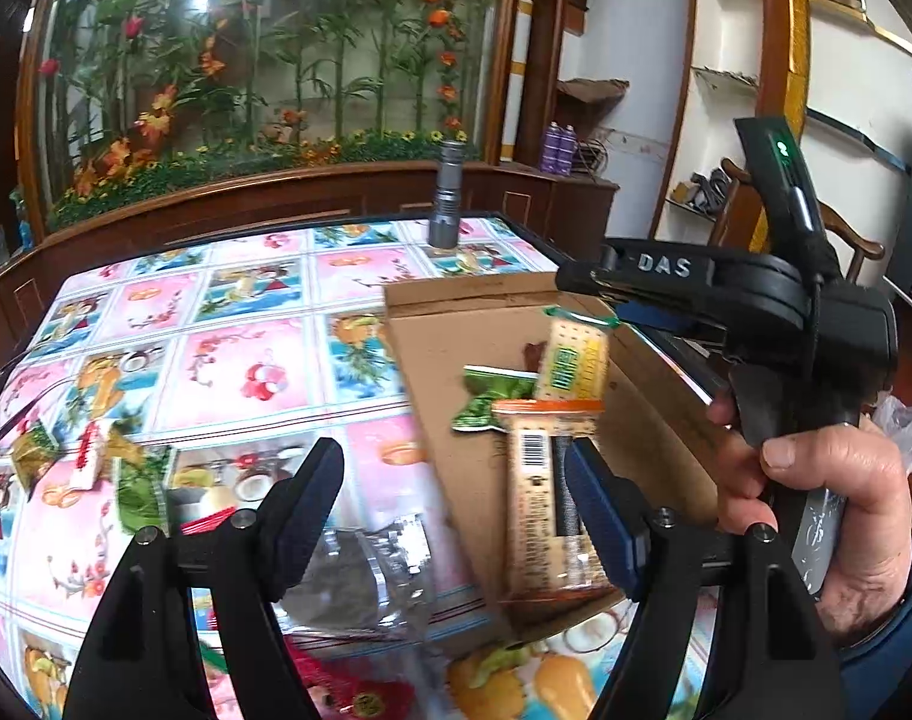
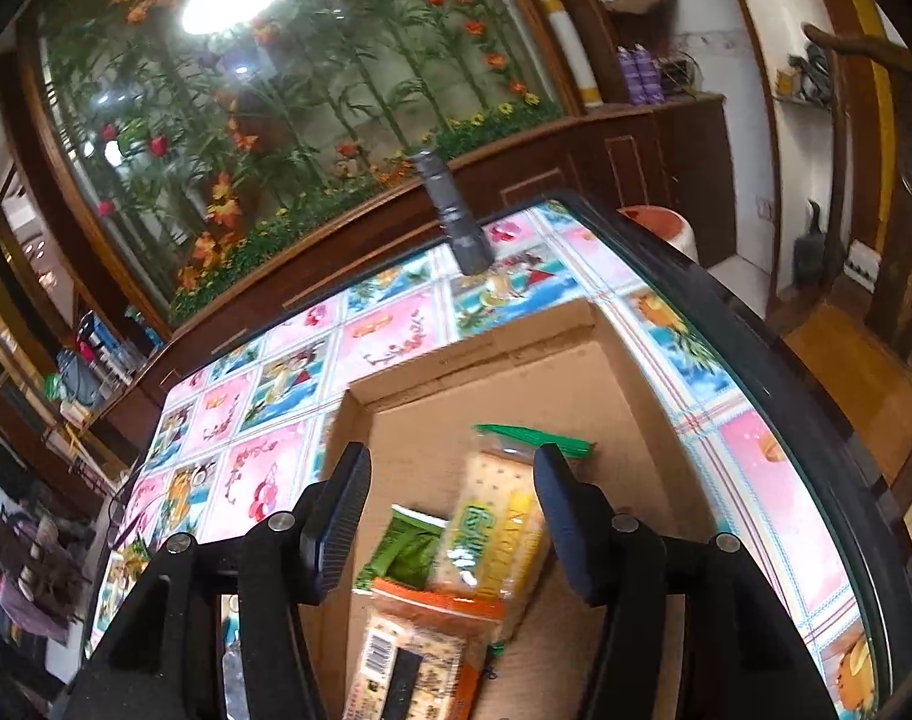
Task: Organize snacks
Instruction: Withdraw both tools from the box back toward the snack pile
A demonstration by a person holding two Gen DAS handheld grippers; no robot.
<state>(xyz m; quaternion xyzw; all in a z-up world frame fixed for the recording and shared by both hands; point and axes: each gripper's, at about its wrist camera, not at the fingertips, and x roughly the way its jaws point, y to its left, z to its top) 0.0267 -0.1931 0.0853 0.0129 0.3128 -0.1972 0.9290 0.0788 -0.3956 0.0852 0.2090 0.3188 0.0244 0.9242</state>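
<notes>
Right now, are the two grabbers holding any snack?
No. The left gripper and right gripper are both open and empty; the snacks lie loose in the box.

Matt brown corrugated cardboard box (image 2: 576, 384); glossy plastic snack wrappers (image 2: 492, 534); shiny floral vinyl-covered tabletop (image 1: 228, 360); grey metal flashlight (image 1: 447, 198).

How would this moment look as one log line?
left gripper: open | right gripper: open | cardboard box: three snack packets inside | more snacks: on table
</notes>
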